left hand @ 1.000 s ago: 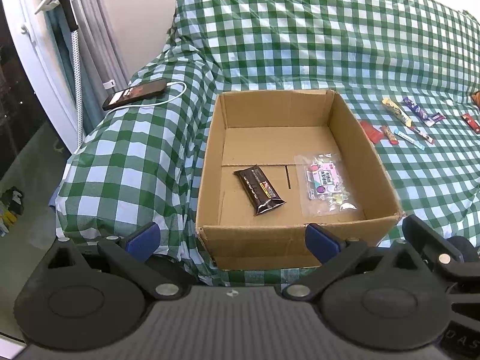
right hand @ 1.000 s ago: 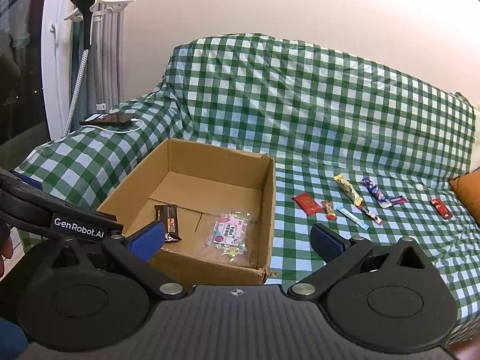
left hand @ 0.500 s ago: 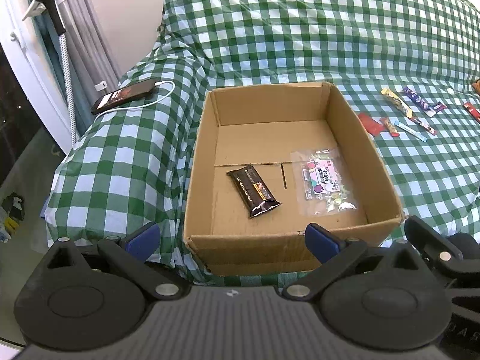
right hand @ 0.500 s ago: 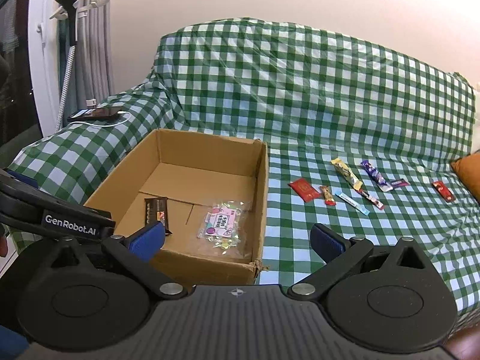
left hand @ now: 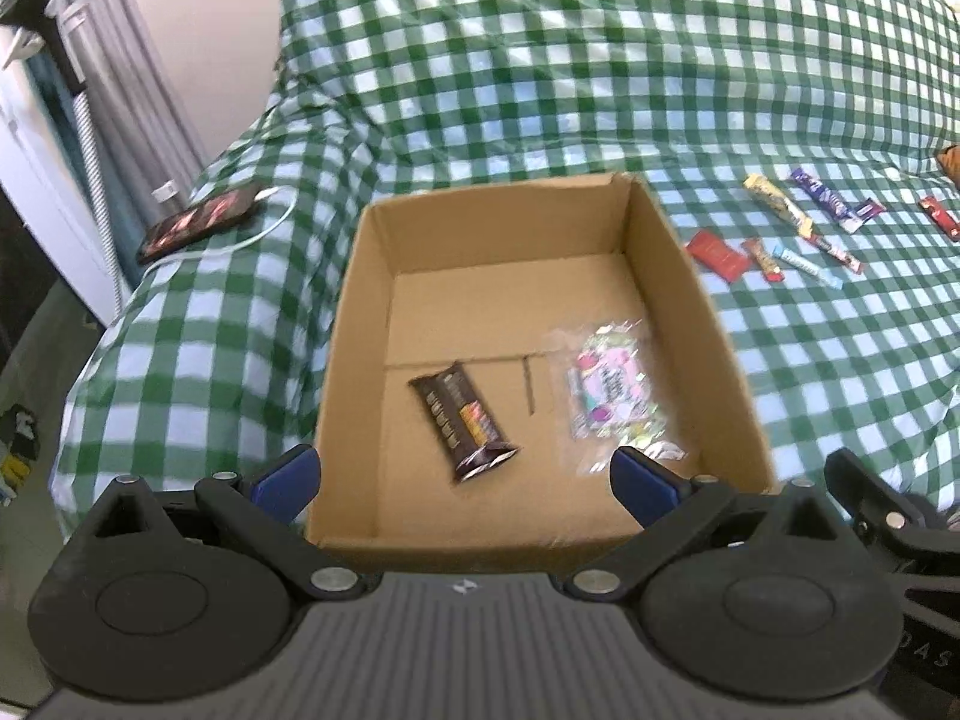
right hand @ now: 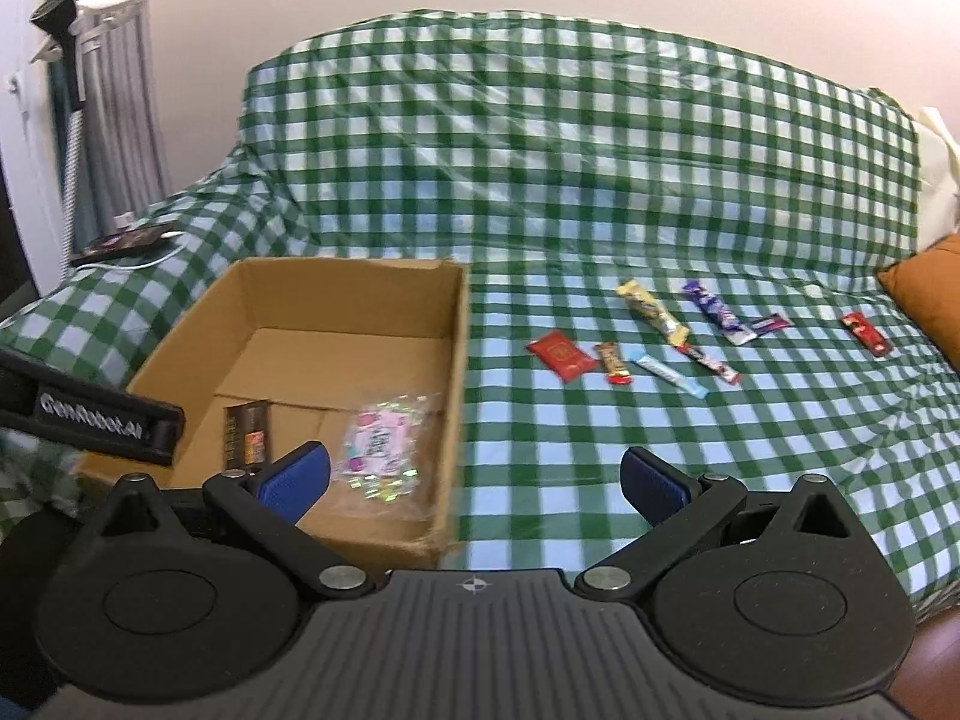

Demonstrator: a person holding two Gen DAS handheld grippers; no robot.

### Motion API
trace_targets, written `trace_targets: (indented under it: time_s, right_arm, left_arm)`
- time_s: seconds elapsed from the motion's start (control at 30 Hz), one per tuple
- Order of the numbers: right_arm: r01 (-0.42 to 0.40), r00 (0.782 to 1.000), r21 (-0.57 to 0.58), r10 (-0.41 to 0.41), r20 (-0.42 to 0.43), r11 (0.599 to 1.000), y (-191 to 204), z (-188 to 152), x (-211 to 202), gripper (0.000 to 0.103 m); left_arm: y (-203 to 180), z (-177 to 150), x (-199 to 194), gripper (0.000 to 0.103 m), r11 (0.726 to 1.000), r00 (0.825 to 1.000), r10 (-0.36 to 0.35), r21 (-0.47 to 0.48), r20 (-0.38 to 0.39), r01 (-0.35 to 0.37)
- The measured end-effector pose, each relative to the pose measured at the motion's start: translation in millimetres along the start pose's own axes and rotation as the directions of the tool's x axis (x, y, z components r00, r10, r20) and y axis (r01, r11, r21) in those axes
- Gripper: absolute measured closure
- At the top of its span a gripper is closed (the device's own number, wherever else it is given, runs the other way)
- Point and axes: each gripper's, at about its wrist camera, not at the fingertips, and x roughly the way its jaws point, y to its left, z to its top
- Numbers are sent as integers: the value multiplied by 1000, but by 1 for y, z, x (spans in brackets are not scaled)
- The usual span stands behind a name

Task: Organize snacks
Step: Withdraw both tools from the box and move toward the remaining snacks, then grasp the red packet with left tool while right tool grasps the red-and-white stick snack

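Observation:
An open cardboard box (left hand: 708, 324) (right hand: 456, 372) sits on the green checked cover. Inside lie a dark brown bar (left hand: 465, 429) (right hand: 246, 441) and a clear candy bag with a pink label (left hand: 612, 396) (right hand: 381, 447). Several small snacks lie loose to the box's right: a red packet (right hand: 561, 355) (left hand: 717, 255), a yellow bar (right hand: 651, 312), a purple bar (right hand: 717, 312), a red bar (right hand: 867, 333). My left gripper (left hand: 465, 483) hangs open above the box's near edge. My right gripper (right hand: 474, 483) is open over the box's right corner, empty.
A phone on a white cable (left hand: 201, 222) (right hand: 123, 243) rests on the covered armrest at left. An orange cushion (right hand: 927, 300) lies at the far right. A garment steamer pole (right hand: 66, 96) and curtains stand beyond the left end.
Both grippers have moved forward and rightward toward the sofa; the box now sits lower and closer in the left view, and the loose snacks are nearer centre in the right view.

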Motion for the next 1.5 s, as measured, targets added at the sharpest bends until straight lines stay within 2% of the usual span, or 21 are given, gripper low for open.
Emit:
trace_targets:
  time_s: [0.2,0.47,0.7,0.83,0.9,1.0,1.13,1.17,1.23,1.33,1.43,1.5]
  right_arm:
    - [82,997,66,-82,4,994,-39,4,14,0]
    - [201,979,161,-205,3,966,-110,5,46,0]
    - [259,965,201,-260,-20,945,-182,5,110,0]
    - [287,958,190,-282,-54,939,-218,9,161,0]
    - [308,951,188,-298,-80,933,-237,9,190,0]
    - [320,947,192,-306,-100,928,-259,7,223,0]
    - [315,948,160,-302,-98,936,-279,10,269,0]
    - [311,949,154,-298,-100,938,-282,11,279,0]
    - [295,954,157,-281,-107,943,-290,13,302,0]
    - [261,963,171,-244,-115,950,-296,15,327,0]
    - [227,971,168,-211,-110,959,-300,17,353,0]
    - [218,973,146,-202,-114,965,-297,18,367,0]
  left_arm:
    - [-37,42,9,0,997,998,-64,38,15,63]
    - [-103,108,47,0,989,990,-134,56,-37,136]
    - [-186,162,121,0,978,978,-174,95,-111,185]
    - [-232,181,183,0,974,964,-171,114,-205,197]
    - [-248,186,214,0,975,955,-160,115,-248,193]
    - [-262,189,253,0,982,955,-108,122,-278,147]
    - [-276,198,293,0,981,936,-135,86,-324,171]
    - [-279,200,301,0,983,938,-124,92,-324,161]
    - [-278,204,316,0,988,940,-97,83,-326,130]
    - [-273,209,340,0,994,928,-92,21,-362,107]
    - [-267,212,359,0,999,927,-45,-41,-373,32]
    - [-273,210,373,0,998,914,-13,-60,-405,-12]
